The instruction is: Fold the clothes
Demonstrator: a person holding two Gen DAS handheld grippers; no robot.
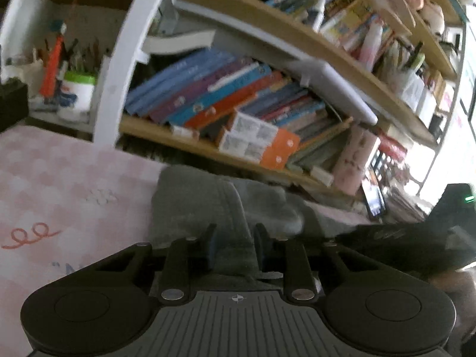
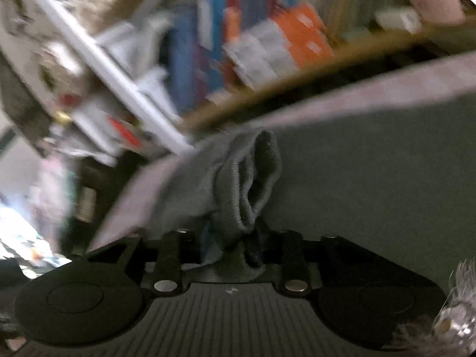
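Garment [image 1: 226, 208], grey, lies bunched on a pink mat [image 1: 59, 184] in the left wrist view, its near fold running back between the fingers [image 1: 209, 238] of the left gripper [image 1: 235, 238], which pinch it. Behind stands a shelf [image 1: 208, 145] of leaning books [image 1: 208, 98]; a cup of pens [image 1: 78, 89] sits at far left. Right wrist view, heavily blurred: the right gripper [image 2: 230, 238] is clamped on a gathered hemmed edge of the garment [image 2: 247, 178], cloth bulging up out of the jaws. More grey cloth spreads flat to the right, over the mat [image 2: 357, 92]. Books [image 2: 208, 44] and an orange box [image 2: 303, 38] smear across the top.
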